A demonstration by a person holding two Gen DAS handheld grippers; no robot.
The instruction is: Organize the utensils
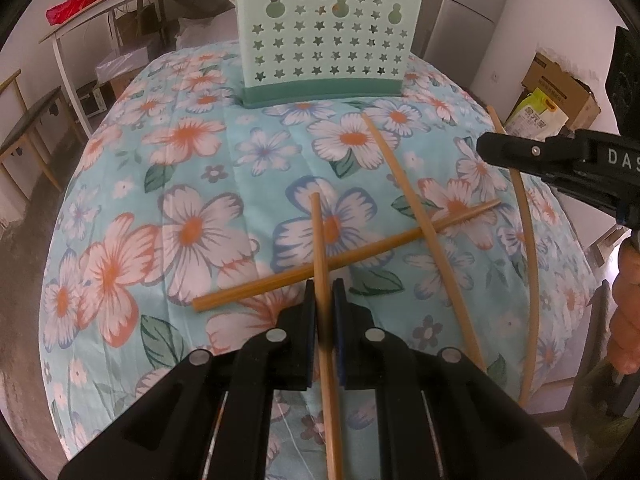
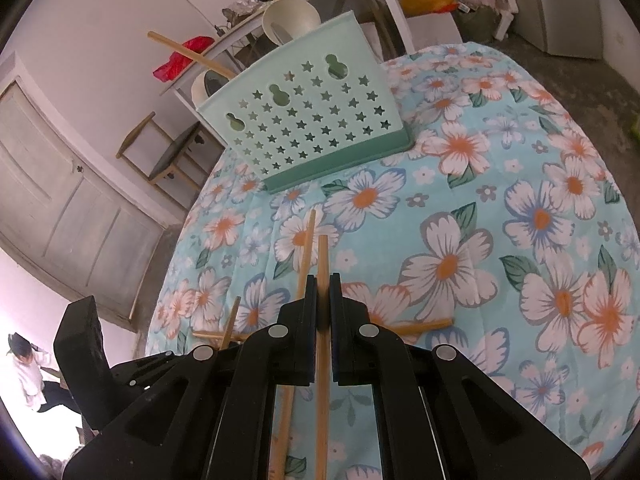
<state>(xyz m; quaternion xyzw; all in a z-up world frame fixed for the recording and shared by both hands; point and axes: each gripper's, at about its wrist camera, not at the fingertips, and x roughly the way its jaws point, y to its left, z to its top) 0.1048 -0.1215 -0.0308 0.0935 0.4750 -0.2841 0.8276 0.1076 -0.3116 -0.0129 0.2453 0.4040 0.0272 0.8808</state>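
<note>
A mint green utensil holder with star cut-outs stands at the far end of the floral-clothed table; it shows in the right wrist view too. My left gripper is shut on a wooden chopstick that points toward the holder. Three more chopsticks lie on the cloth: one crosswise, one diagonal, one along the right edge. My right gripper is shut on another chopstick, held above the table. In the left wrist view it is at the right.
White cups and a chopstick rise behind the holder. A side table with a red bag, chairs, cardboard boxes and a fridge surround the table. A door is at left.
</note>
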